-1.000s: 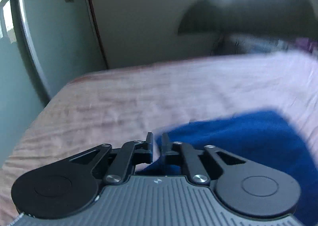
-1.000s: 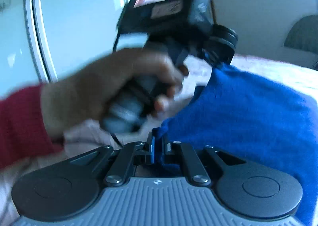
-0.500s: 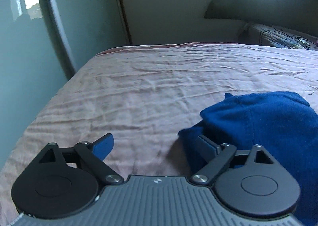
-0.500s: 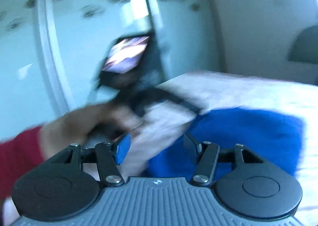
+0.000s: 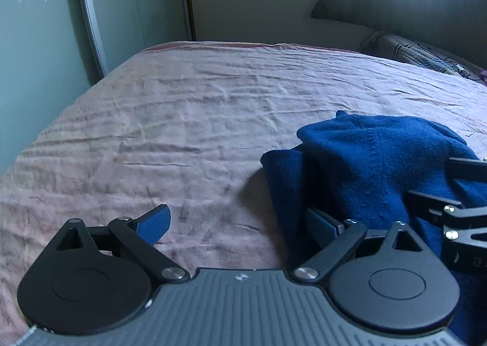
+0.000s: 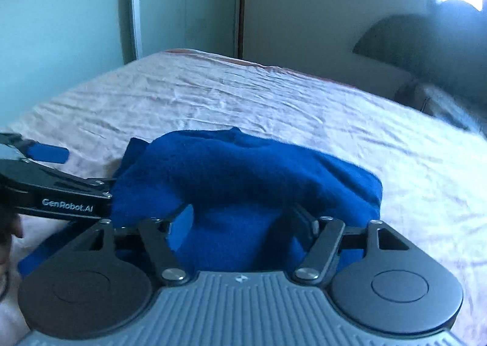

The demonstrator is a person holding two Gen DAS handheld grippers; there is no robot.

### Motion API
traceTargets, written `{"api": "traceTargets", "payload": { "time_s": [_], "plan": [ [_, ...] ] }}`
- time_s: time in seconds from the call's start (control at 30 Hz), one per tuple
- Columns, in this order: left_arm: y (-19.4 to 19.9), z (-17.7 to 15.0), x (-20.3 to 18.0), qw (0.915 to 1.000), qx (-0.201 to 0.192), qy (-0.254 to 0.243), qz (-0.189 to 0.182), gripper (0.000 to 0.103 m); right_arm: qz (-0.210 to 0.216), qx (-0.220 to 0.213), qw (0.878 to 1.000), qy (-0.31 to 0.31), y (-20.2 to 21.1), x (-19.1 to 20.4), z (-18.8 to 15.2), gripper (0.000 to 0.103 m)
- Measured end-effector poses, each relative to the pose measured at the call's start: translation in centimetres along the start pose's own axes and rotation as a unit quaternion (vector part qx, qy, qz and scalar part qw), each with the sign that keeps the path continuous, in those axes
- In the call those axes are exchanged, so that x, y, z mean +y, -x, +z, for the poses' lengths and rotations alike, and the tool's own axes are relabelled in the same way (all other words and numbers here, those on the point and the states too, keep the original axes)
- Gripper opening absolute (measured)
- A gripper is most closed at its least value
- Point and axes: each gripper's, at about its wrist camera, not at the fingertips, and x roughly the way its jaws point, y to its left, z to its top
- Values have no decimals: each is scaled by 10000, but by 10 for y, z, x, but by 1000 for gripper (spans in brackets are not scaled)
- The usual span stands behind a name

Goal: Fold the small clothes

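Both hand-held grippers, left [image 5: 240, 224] and right [image 6: 243, 221], are sitting wide open, gripping nothing; next, pinch the blue fleece garment [image 6: 243, 172] on the bed [image 5: 213, 108] evenly.

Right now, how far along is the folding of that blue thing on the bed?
Done: the blue garment lies doubled into a thick bundle on the pink bedsheet. In hand: nothing; the left gripper and right gripper are both open, jaws spread at its near edge. Left: the bundle looks lumpy, so probably a tidier final fold or flattening.
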Motion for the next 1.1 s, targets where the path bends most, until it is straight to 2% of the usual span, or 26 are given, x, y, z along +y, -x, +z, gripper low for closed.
{"api": "traceTargets", "payload": {
  "time_s": [0.1,0.23,0.37,0.43,0.53,0.67,0.8,0.87,1.1],
  "plan": [
    [-2,-1,4,9999,23,95,-78,99,-153,-198,9997,-19,4,9,-1,70],
    [-5,-3,5,9998,61,142,-104,100,-116,-414,9990,126,30,27,-10,70],
    [-6,-4,6,9998,64,155,-101,100,-58,-234,9987,449,27,50,-24,70],
    [-6,-5,5,9998,66,152,-98,101,-155,-158,9981,584,19,59,-29,77],
    [-6,-6,6,9998,38,155,-102,103,-258,-170,9983,502,18,63,-30,77],
    [-7,-6,7,9997,38,201,-138,103,-170,-300,9988,333,32,68,-32,78],
    [-8,-8,8,9997,7,187,-150,103,-185,-214,9981,540,31,81,-41,80],
    [-7,-8,8,9998,-15,155,-141,103,-321,-204,9971,654,27,88,-47,81],
    [-5,-7,14,9993,-38,330,-152,103,-218,-294,9980,516,43,92,-53,81]
  ]
}}
